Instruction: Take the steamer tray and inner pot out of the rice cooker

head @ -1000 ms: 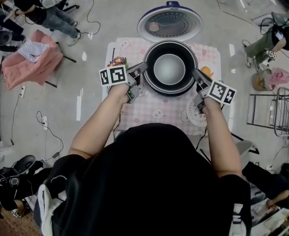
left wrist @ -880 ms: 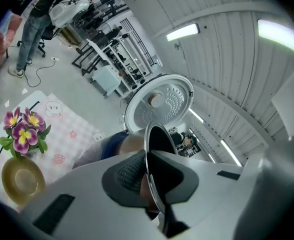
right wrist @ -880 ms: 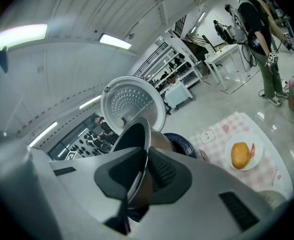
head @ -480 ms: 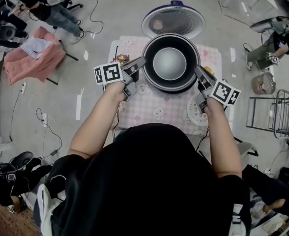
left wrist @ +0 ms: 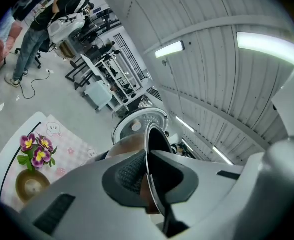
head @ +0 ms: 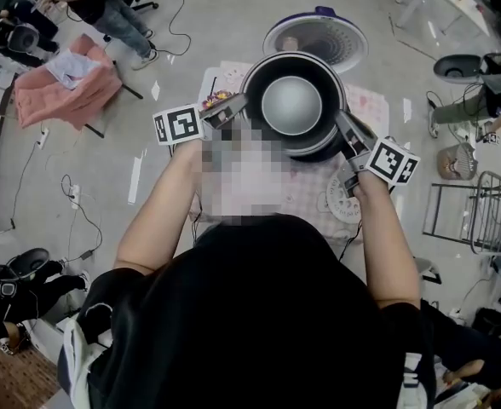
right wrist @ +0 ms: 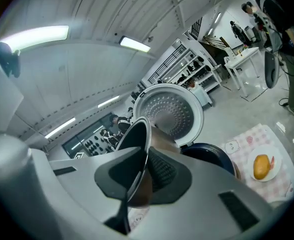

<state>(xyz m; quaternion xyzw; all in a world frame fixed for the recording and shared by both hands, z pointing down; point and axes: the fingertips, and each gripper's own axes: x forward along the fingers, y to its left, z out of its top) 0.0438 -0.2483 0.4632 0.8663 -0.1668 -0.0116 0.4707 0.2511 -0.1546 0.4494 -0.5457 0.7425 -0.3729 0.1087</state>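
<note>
Alt text: a table under a pink checked cloth (head: 314, 192), seen from above me, in a busy workshop.

A small pot of purple and yellow flowers (left wrist: 35, 150) stands on the cloth on my left, and a white plate (right wrist: 276, 171) bearing one orange piece of food (right wrist: 260, 166) sits on it to my right. On the grey floor at my left a pink fabric heap (head: 63, 92) lies over something dark-legged, with cables (head: 76, 207) trailing nearby and people (head: 106, 11) beyond. A wire rack (head: 489, 216) stands at my right. Strip lights (left wrist: 169, 49) line the ceiling.
</note>
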